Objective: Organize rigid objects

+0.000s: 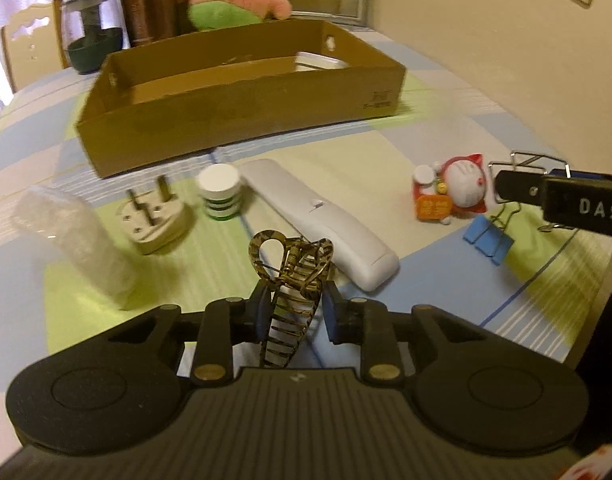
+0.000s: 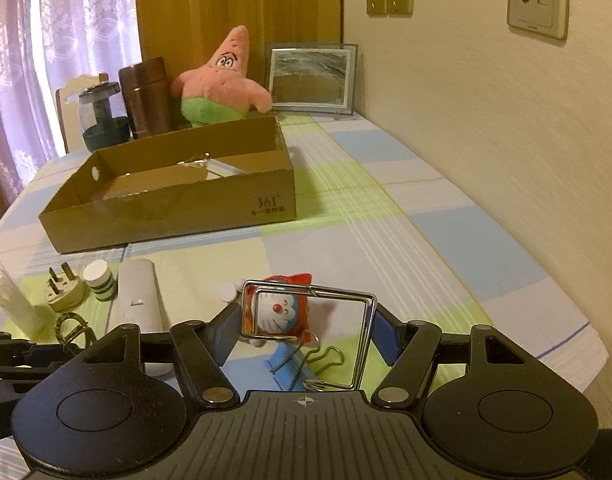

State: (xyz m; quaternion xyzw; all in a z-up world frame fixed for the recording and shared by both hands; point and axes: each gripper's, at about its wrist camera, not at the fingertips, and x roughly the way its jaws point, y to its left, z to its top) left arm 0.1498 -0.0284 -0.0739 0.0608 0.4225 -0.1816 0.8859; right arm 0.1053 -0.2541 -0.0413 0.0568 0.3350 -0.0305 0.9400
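Note:
My left gripper is shut on a tortoiseshell hair claw clip, held above the tablecloth. My right gripper is shut on a bent square wire frame, also lifted; it shows at the right of the left wrist view. An open cardboard box stands behind, also in the right wrist view, with a white item inside. On the cloth lie a white remote, a plug adapter, a small white-and-green jar, a Doraemon toy and a blue binder clip.
A clear plastic-wrapped block lies at the left. Behind the box stand a pink plush star, a brown flask, a dark glass pot and a picture frame. The wall runs along the right; the table edge is near.

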